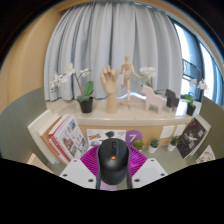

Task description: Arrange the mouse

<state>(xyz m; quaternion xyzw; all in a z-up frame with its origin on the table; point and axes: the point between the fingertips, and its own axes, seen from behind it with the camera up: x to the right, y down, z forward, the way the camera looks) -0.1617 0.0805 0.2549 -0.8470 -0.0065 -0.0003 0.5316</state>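
A black computer mouse with a small orange mark on its top sits between my gripper's two fingers. The magenta pads press on both of its sides, so the gripper is shut on the mouse and holds it up in front of a shelf. The mouse hides whatever lies right below it.
Ahead is a white shelf unit with books at its left, a purple card and small items on it. On top stand a wooden hand model, a wooden mannequin, white orchids and pots. Grey curtains hang behind.
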